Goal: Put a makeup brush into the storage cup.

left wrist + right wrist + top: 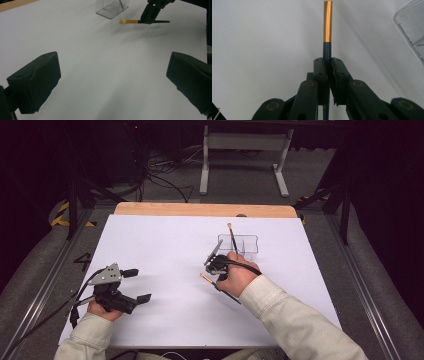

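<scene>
Brush in hand: a slim makeup brush [327, 22] with a dark handle and a gold ferrule is being held clear of the white desk [165, 245], pinched at the dark part of its handle.
Long axis: in the right gripper view the brush is running straight out ahead along the line of the jaws, ferrule end away from the claw; in the left gripper view it is lying close to level above the desk, its rounded pale tip [122, 21] pointing away from the holding jaws.
Right claw [216, 265]: it is clamping narrowly on the brush handle, the pads pressing from both sides.
Clear box [239, 245]: a see-through compartment holder is standing just beyond the right claw, and a second brush [232, 236] is already leaning in it, handle up.
Deciding relation: the box is lying just ahead and to the right of the held brush, so I judge the brush will need tipping upright before it can drop into a compartment.
Nearer hand: the right hand is sitting right by the box; the left is well apart.
Left claw [139, 285]: it is resting wide apart and holding nothing.
Writing: no brand or label is readable anywhere.
</scene>
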`<state>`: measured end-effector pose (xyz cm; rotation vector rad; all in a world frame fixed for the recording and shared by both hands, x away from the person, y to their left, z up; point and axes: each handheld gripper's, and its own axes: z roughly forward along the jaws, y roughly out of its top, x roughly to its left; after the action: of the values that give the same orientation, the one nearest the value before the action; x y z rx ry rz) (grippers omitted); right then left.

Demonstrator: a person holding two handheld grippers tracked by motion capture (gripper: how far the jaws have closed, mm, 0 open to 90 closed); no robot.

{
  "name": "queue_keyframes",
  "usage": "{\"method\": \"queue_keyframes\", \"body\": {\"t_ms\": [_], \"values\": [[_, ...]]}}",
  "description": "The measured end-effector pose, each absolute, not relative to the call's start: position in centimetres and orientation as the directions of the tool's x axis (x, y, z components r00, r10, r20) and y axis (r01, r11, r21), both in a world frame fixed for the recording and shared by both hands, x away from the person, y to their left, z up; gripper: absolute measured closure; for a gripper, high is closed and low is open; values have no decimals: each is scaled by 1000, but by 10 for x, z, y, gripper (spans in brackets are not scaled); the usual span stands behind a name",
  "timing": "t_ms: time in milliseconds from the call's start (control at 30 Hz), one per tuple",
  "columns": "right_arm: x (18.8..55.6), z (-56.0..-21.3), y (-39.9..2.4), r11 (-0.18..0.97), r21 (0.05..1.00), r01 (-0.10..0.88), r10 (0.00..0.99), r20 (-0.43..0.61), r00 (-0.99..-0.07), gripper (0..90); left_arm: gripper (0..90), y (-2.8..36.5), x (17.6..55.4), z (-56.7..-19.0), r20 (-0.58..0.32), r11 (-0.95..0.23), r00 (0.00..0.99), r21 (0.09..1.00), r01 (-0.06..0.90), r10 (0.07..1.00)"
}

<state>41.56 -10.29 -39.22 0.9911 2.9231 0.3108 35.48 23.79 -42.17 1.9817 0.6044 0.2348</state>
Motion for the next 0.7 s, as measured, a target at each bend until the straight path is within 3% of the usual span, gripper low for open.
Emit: {"method": "queue_keyframes", "body": {"t_ms": [300, 700], "values": [[413, -376, -109, 774, 269, 573, 585, 40, -810, 839, 1, 236, 356, -427, -110, -340, 861, 888, 309, 496], [409, -356, -122, 751, 429, 503, 542, 36, -840, 839, 0, 235, 353, -430, -93, -283, 844, 918, 279, 528]]}}
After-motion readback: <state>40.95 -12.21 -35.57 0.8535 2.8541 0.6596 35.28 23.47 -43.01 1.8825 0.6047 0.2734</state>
